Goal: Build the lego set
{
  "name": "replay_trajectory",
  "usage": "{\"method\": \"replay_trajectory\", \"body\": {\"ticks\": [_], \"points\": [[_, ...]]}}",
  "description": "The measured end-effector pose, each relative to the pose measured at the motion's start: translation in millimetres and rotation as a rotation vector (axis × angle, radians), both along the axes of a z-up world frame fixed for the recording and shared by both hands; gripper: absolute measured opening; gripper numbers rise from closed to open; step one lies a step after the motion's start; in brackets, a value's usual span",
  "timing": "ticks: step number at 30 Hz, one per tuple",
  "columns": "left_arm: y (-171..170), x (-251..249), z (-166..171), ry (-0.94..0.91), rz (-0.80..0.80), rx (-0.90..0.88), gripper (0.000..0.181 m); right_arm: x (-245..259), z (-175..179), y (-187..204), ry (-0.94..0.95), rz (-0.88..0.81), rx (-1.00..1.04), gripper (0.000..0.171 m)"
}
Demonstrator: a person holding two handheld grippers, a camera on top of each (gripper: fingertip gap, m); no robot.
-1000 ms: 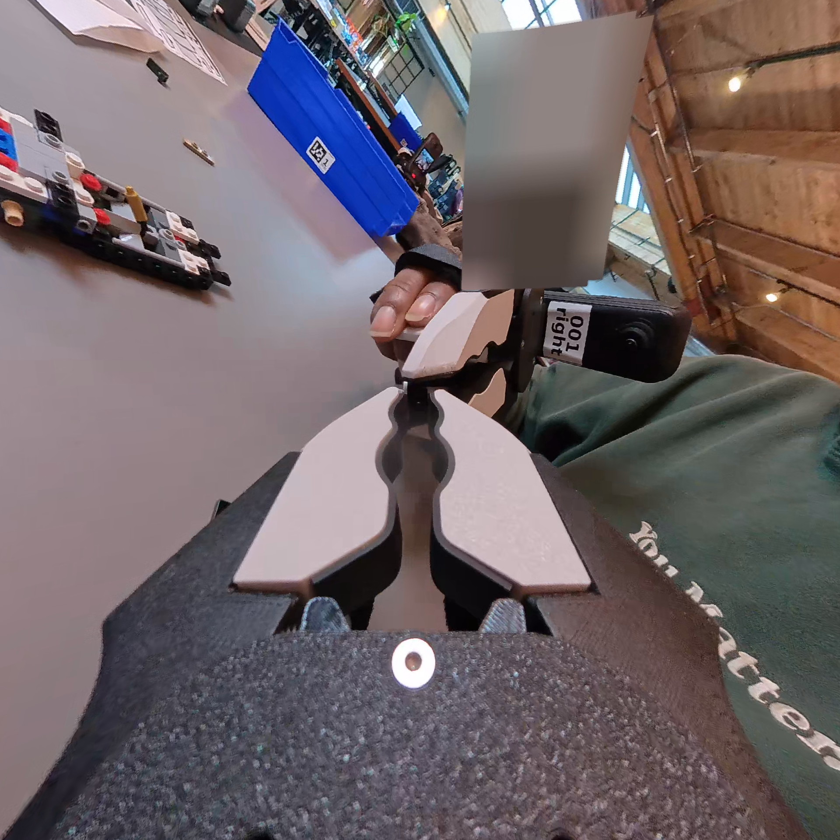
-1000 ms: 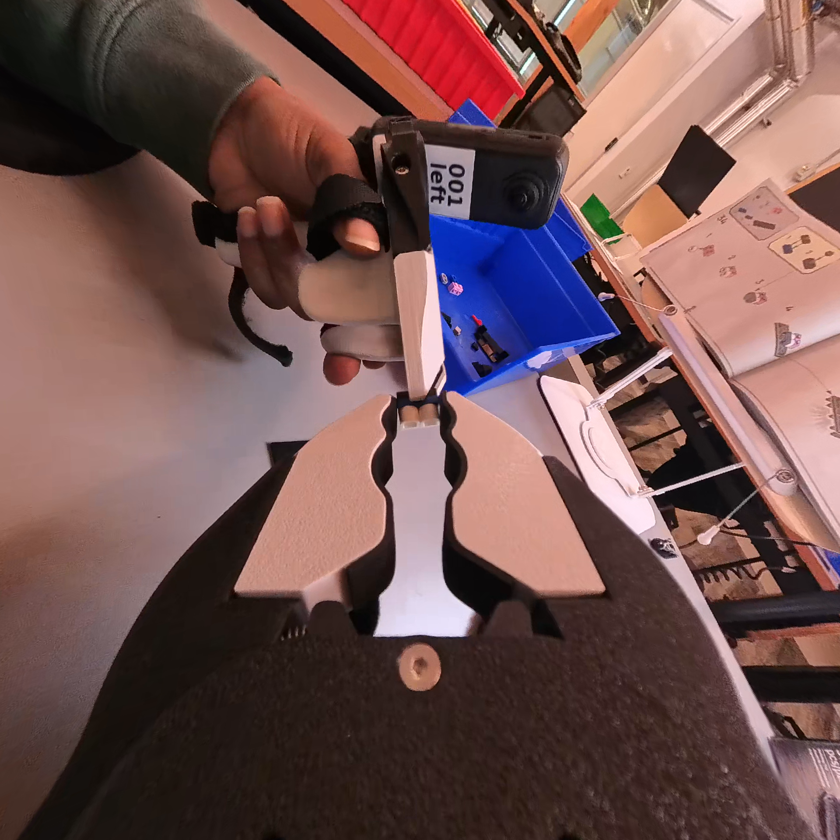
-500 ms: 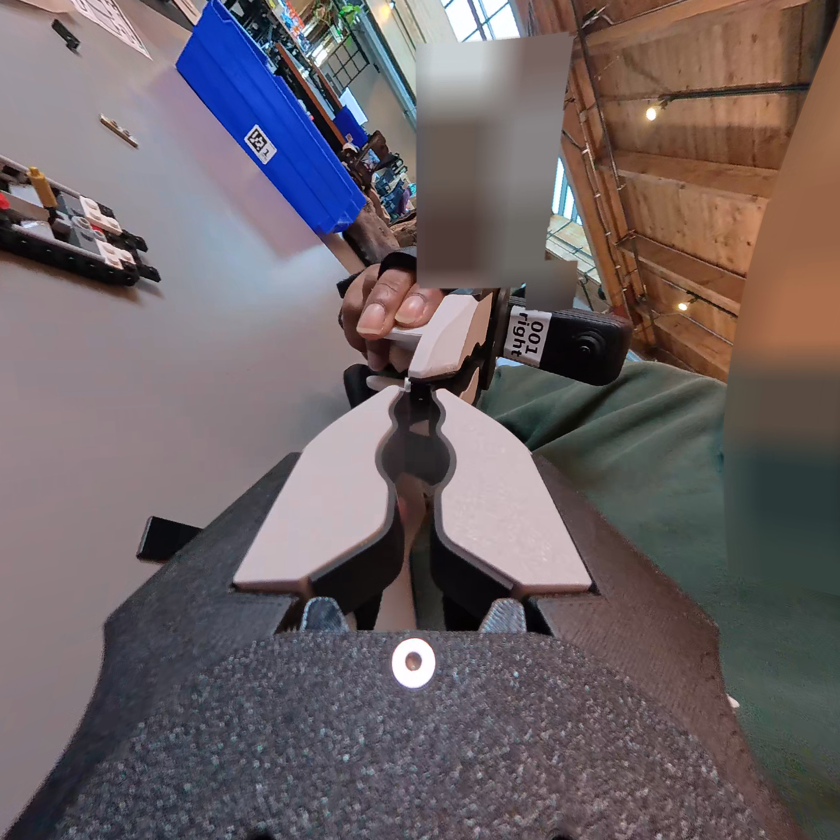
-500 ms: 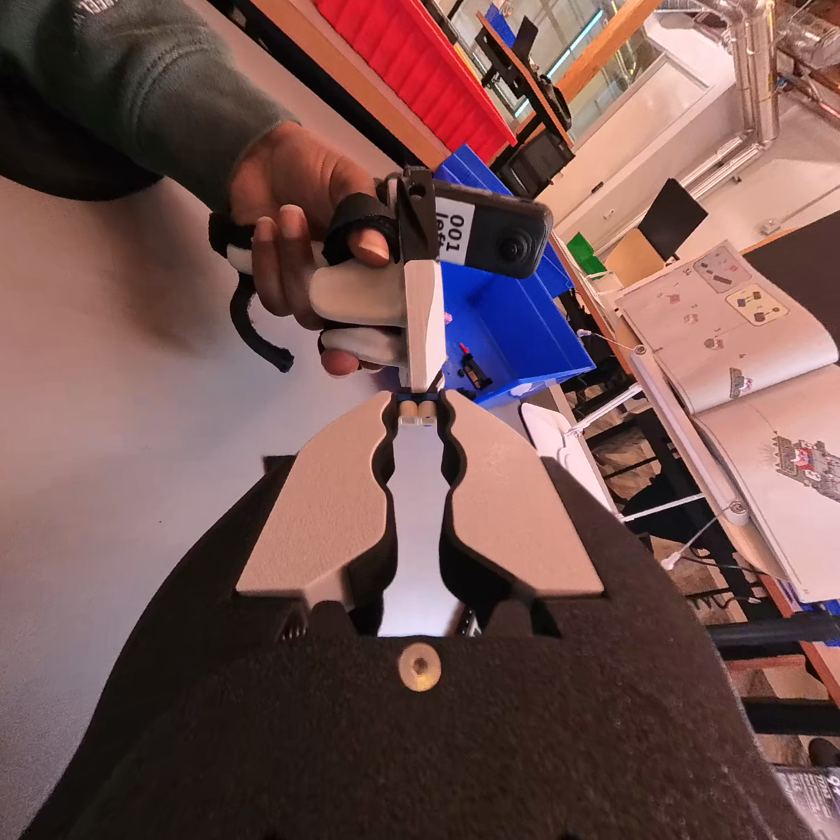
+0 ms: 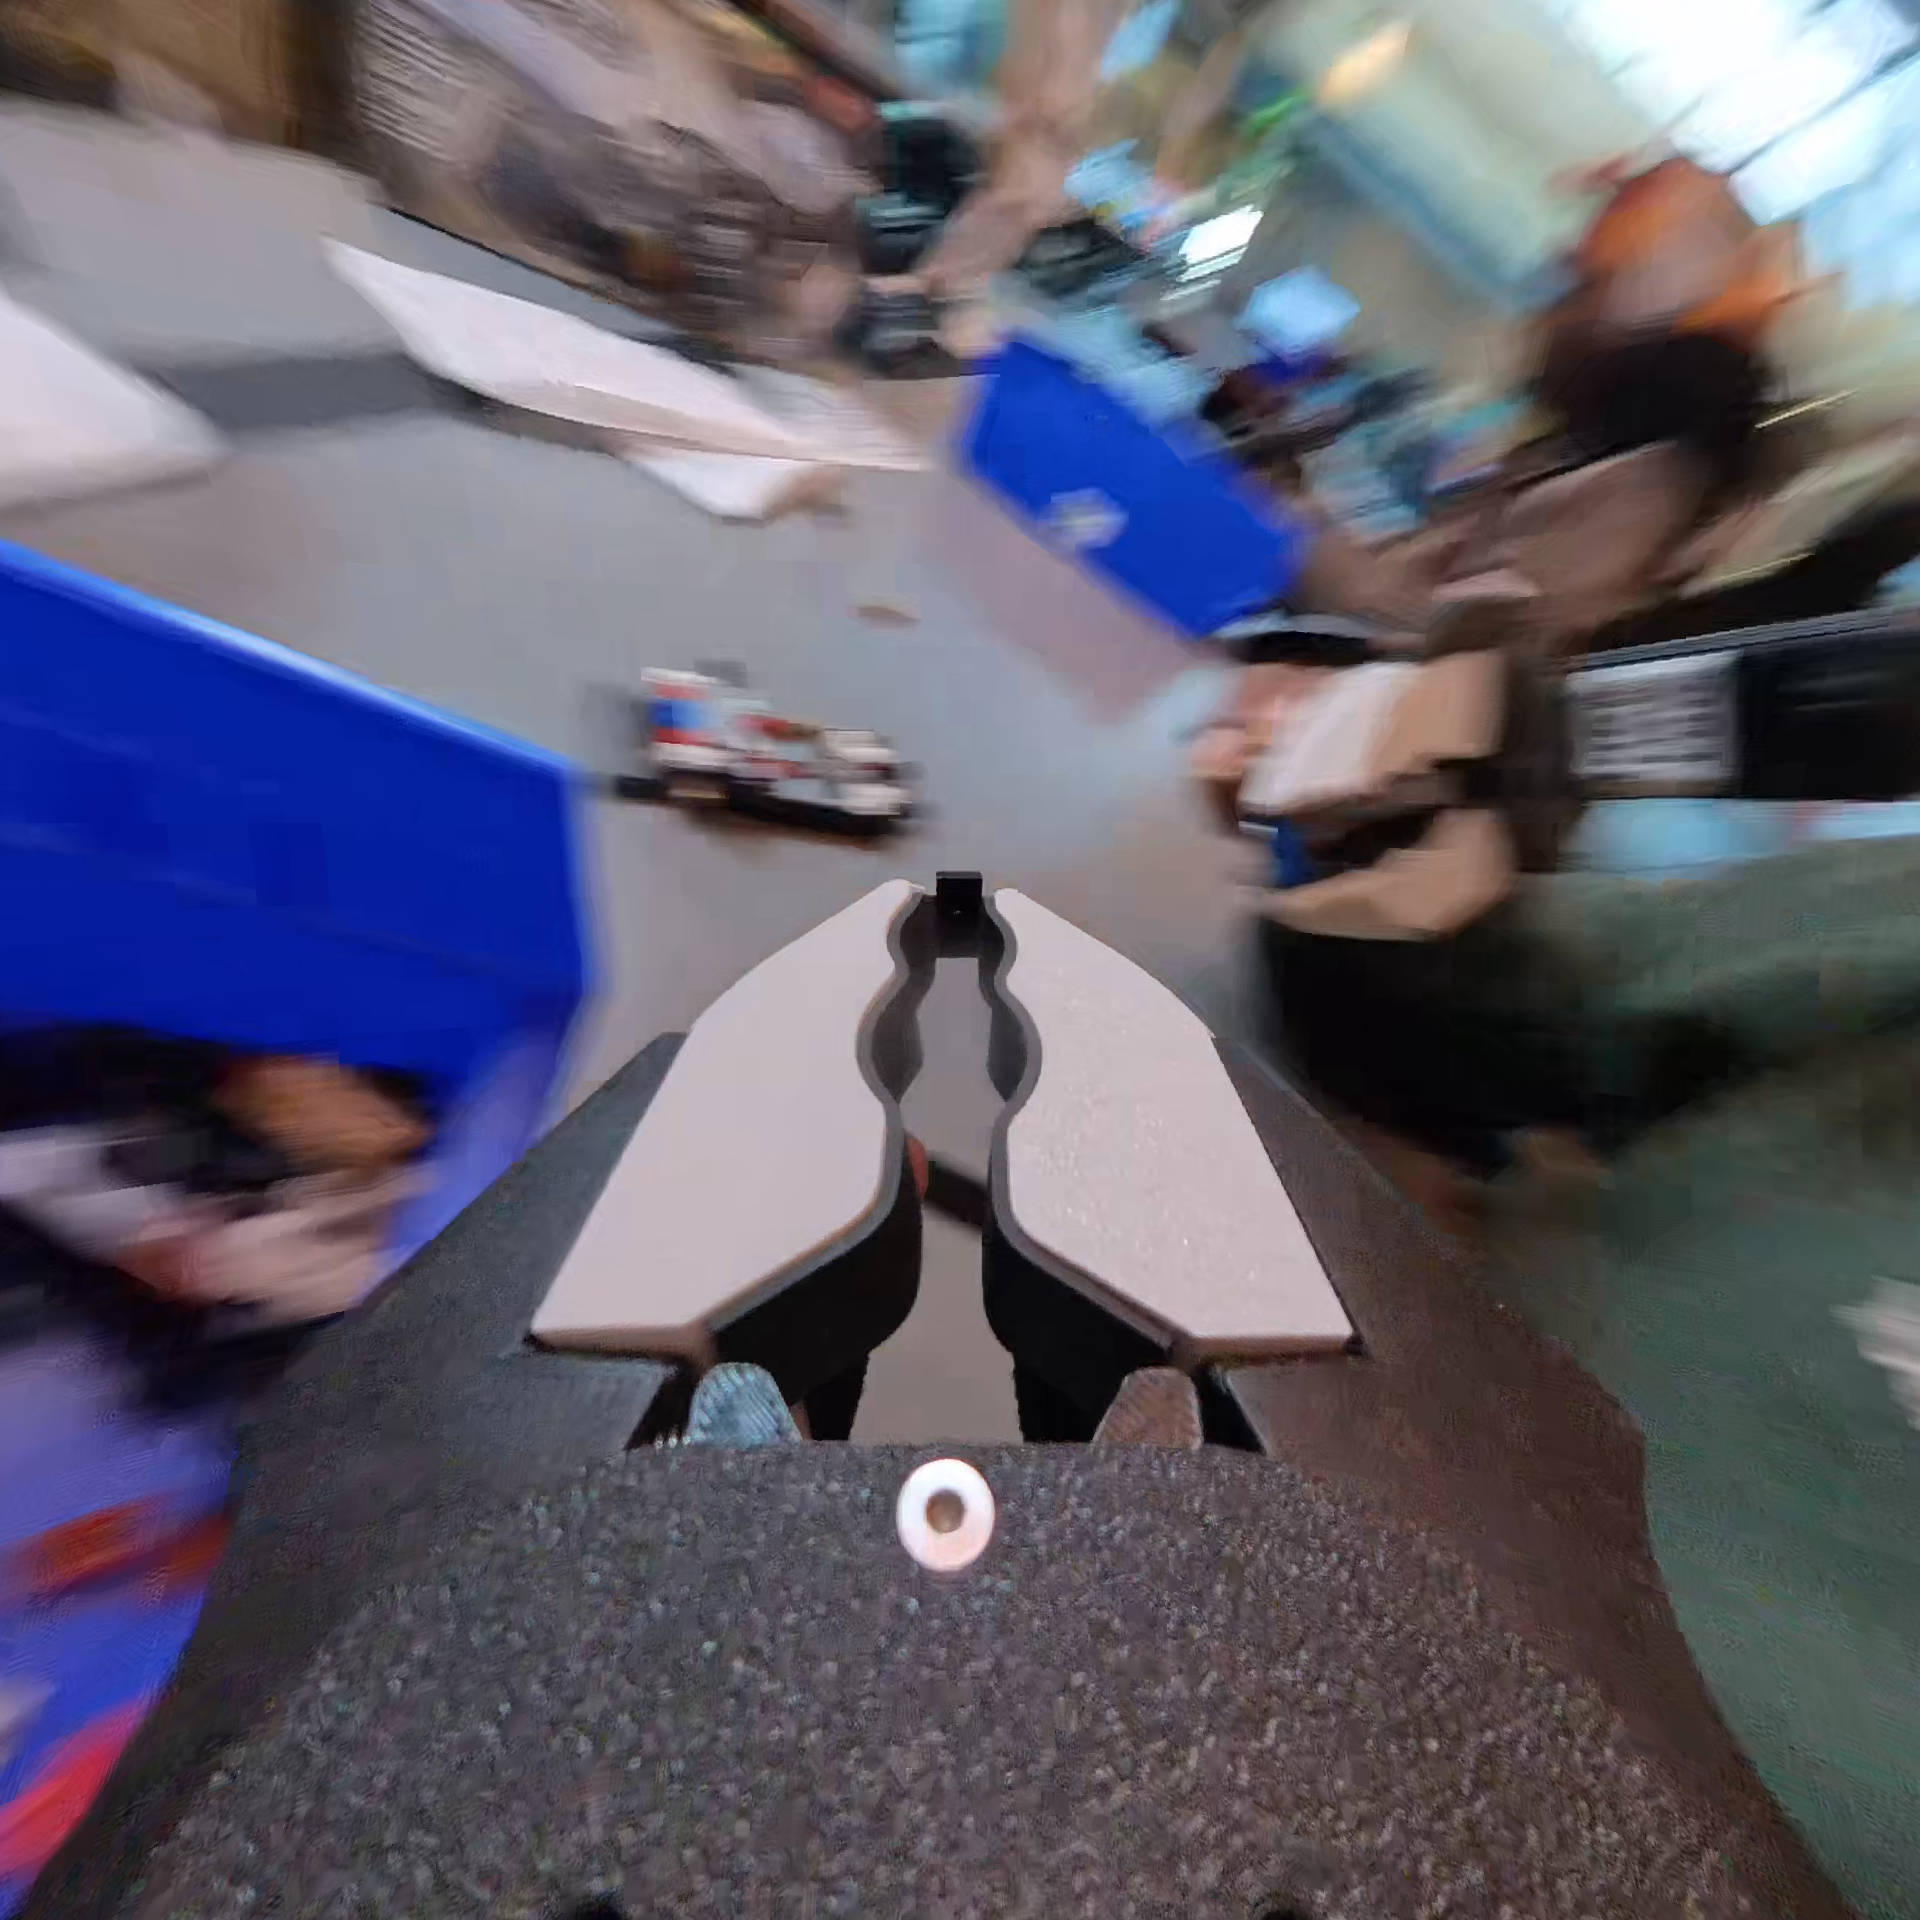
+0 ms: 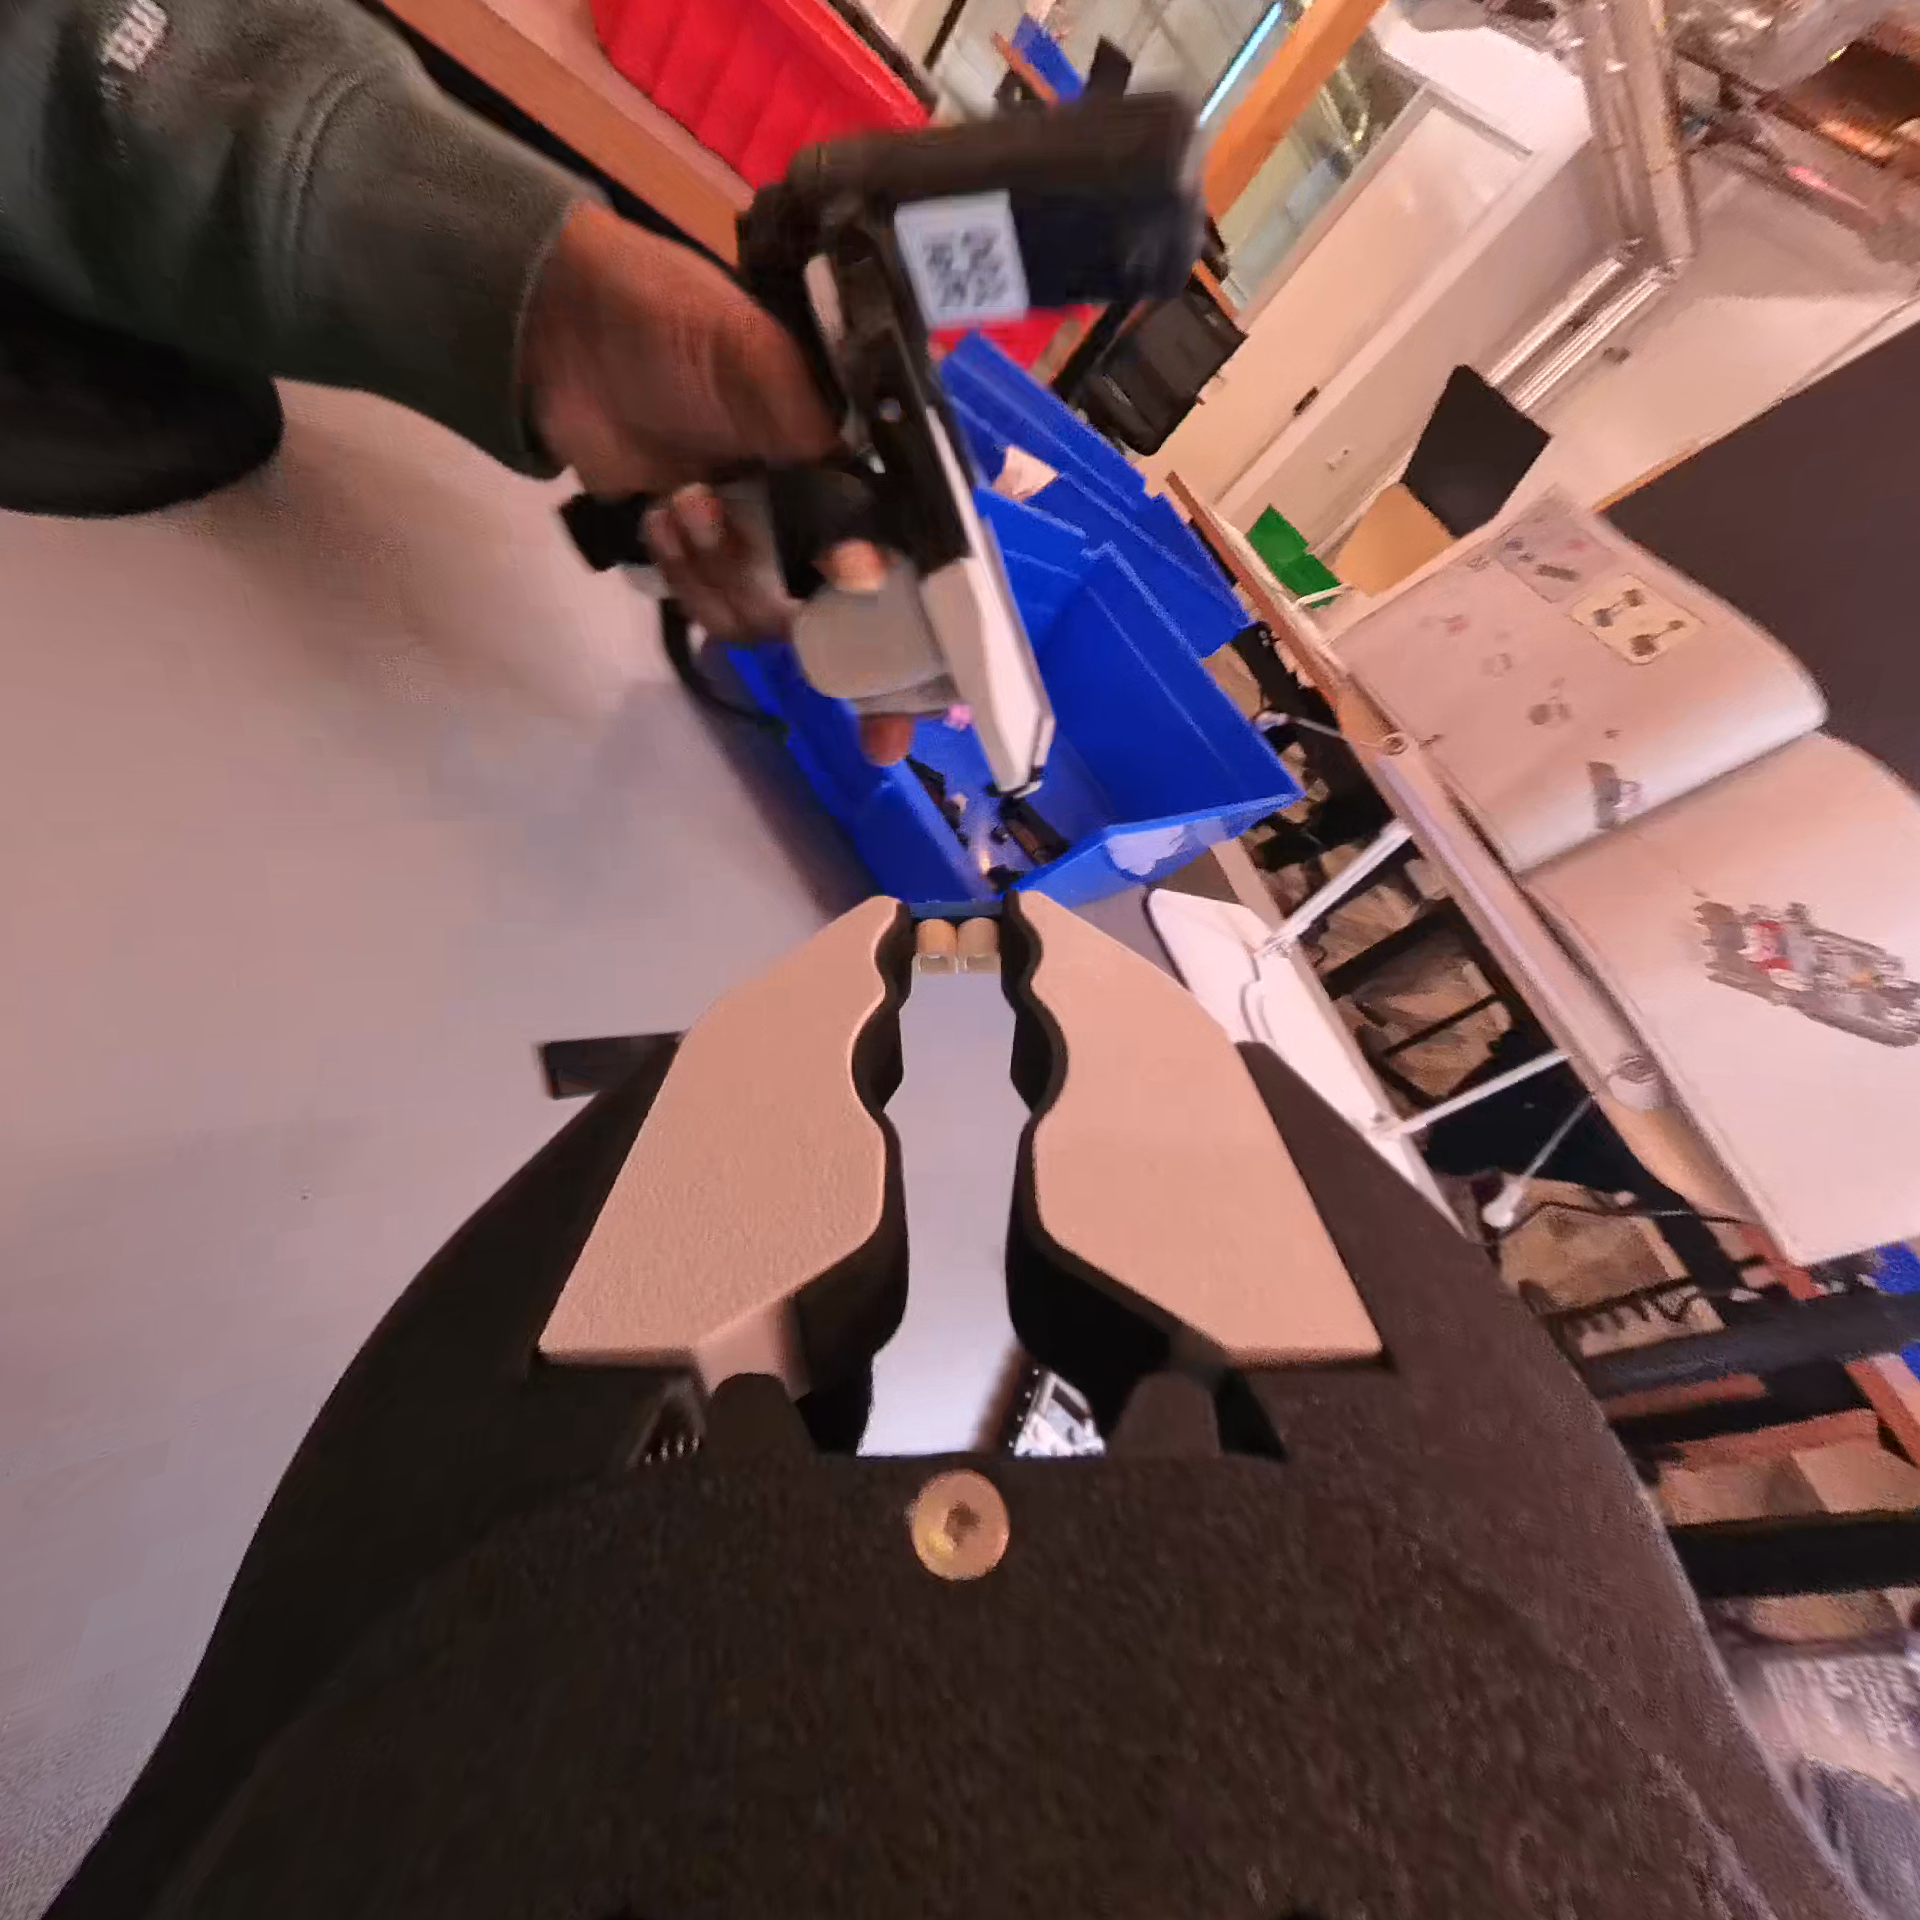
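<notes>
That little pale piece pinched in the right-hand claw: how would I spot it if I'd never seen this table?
Start at the grey table in the right wrist view, then find the two broad grey fingers of the right claw over it. Pinched at their very tips sits a small pale beige plastic brick with two round studs side by side. The open blue plastic bin behind it is far larger.

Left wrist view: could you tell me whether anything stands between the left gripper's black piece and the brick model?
Nothing visible does: the left gripper, shut on the black piece, faces the brick model across bare grey table; the blue bin lies to the left.
</notes>
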State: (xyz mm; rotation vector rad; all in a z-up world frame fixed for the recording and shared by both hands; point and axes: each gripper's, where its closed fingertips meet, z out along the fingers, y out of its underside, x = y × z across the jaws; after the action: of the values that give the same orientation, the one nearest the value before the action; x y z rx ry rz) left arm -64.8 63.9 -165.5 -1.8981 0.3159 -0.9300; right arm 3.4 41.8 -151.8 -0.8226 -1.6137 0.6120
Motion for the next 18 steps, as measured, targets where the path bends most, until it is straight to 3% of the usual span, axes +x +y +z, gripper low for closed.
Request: {"method": "replay_trajectory", "body": {"ticks": [2,5,6,10,18], "points": [[22.7,-44.2,-8.1,0.280,0.233,0.068,0.008,-3.6,-11.8,8.9,-0.034,-0.024,-0.020,0.016],[34.1,-89.2,-18.7,0.458,0.412,0.021,0.009,-5.5,-21.2,16.9,-0.057,-0.038,-0.077,0.016],[35.8,-98.2,-28.4,0.526,0.441,-0.020,0.021,-6.2,-22.6,17.0,-0.063,-0.037,-0.085,0.016],[39.7,-98.9,-49.8,0.628,0.426,-0.087,0.058,-8.1,-27.9,13.7,-0.081,-0.029,-0.097,0.017],[49.5,-54.1,-56.8,0.680,0.209,-0.044,0.072,-11.0,-35.1,12.7,-0.109,-0.021,-0.133,0.017]]}}
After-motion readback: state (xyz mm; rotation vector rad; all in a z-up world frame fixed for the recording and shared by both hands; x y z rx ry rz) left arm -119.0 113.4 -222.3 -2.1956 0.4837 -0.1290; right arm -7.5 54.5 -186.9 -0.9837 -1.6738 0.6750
